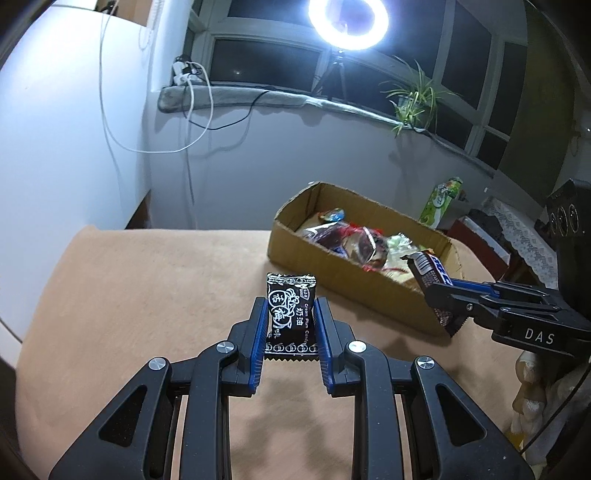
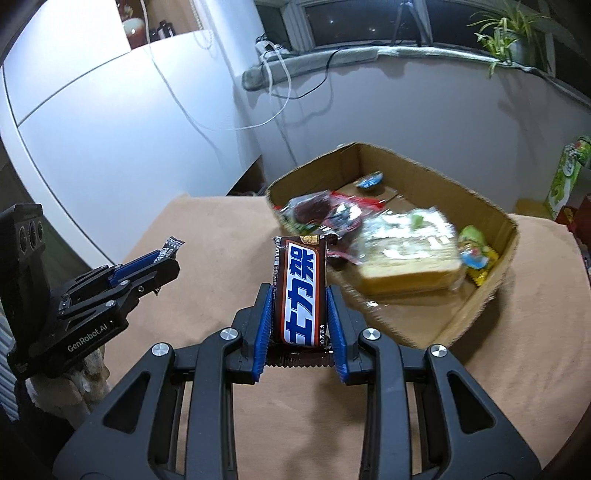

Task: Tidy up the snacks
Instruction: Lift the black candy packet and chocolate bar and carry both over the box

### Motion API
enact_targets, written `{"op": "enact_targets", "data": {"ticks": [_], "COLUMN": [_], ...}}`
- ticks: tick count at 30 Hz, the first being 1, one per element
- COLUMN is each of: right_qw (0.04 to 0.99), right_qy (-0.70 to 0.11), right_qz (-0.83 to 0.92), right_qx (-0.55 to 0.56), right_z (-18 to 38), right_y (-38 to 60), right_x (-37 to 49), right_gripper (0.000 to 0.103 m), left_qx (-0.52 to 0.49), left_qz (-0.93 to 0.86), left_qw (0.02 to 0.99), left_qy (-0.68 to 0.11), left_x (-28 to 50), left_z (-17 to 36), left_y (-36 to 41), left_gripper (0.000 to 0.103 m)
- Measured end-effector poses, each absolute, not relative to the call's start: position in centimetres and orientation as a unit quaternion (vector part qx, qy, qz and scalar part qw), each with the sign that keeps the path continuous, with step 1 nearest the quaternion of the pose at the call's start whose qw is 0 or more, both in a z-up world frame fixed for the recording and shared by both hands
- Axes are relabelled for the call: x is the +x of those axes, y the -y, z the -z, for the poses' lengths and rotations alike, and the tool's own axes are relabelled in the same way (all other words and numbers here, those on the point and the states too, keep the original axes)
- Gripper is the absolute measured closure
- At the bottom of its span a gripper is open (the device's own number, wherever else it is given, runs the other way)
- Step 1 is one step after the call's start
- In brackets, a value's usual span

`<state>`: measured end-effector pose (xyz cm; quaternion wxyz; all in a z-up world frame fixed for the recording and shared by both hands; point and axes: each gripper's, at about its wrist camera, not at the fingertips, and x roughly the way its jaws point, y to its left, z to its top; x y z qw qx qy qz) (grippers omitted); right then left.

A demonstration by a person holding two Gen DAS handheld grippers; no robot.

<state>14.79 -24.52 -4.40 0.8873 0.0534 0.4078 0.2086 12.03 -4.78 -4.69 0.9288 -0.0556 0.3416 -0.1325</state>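
Note:
My left gripper [image 1: 290,314] is shut on a black plum candy packet [image 1: 291,314] and holds it above the tan table, short of the box. My right gripper [image 2: 300,295] is shut on a brown chocolate bar [image 2: 301,291] with a blue and white label, just at the near edge of the cardboard box [image 2: 480,306]. The box holds several wrapped snacks. In the left wrist view the right gripper [image 1: 439,291] holds the bar [image 1: 428,273] over the box's near right corner [image 1: 413,314]. In the right wrist view the left gripper [image 2: 166,258] shows at the left with the candy [image 2: 170,248].
The tan cloth table [image 1: 147,280] ends at a white wall and cabinet behind. A green carton [image 1: 441,201] stands to the right beyond the box. A windowsill with cables, a ring light [image 1: 347,22] and a plant [image 1: 413,96] is further back.

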Motion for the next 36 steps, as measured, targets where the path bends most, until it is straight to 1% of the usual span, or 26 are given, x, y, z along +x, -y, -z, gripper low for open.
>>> {"op": "enact_targets", "data": {"ticks": [7,17,36], "right_qw": [0.894,0.905,0.888], "right_qy": [-0.402,-0.391,-0.427], "right_qz": [-0.189,-0.163,-0.165], "right_qx": [0.053,0.043,0.035], "right_z": [3.7,2.7,4.8], "right_y": [27.0,28.7,28.6], "right_x": [16.9,22.1,29.7], "right_gripper": [0.073,0.073,0.073], "left_qx": [-0.047,-0.029,0.003], "left_qz": [0.151,0.170,0.181], "left_qw": [0.928,0.929,0.918], "left_qy": [-0.336,-0.328,-0.354], "left_x": [14.2,19.1,26.1], "left_z": [3.7,2.1,3.1], "left_y": [6.5,9.3,12.9], "left_gripper": [0.080,0.080,0.080]}}
